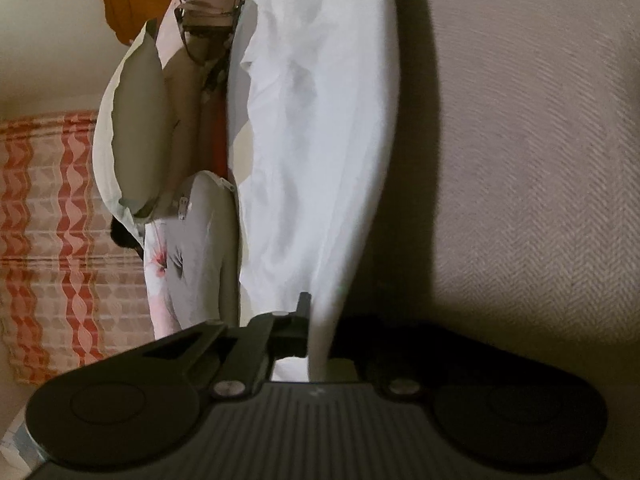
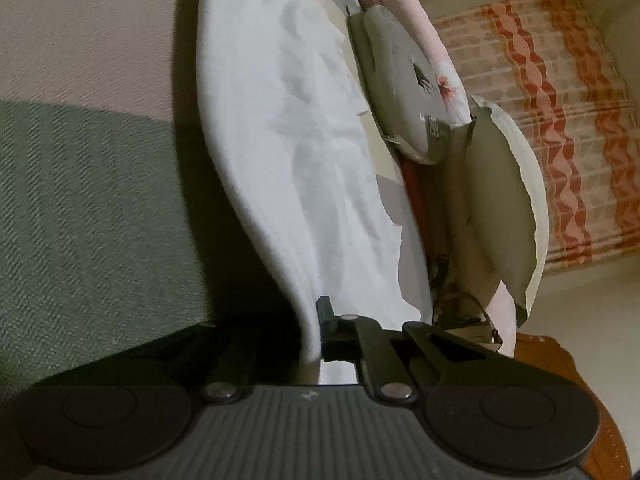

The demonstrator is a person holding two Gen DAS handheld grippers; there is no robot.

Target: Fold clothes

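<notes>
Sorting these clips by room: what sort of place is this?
Probably a bedroom or living room at home: a woven fabric surface under the white garment, a pillow, and an orange patterned cover.

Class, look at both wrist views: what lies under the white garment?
Under the white garment is a herringbone-woven surface, bare beside it and darkened by its shadow. The part directly beneath the cloth is covered and cannot be seen.

A pale herringbone-weave cover (image 1: pixel 540 160) is spread beneath. A cream pillow (image 2: pixel 508 208) is seen leaning beside a floral cushion (image 2: pixel 408 92). Beyond them, an orange-and-white patterned mattress (image 2: pixel 552 112) is laid on the floor.
</notes>
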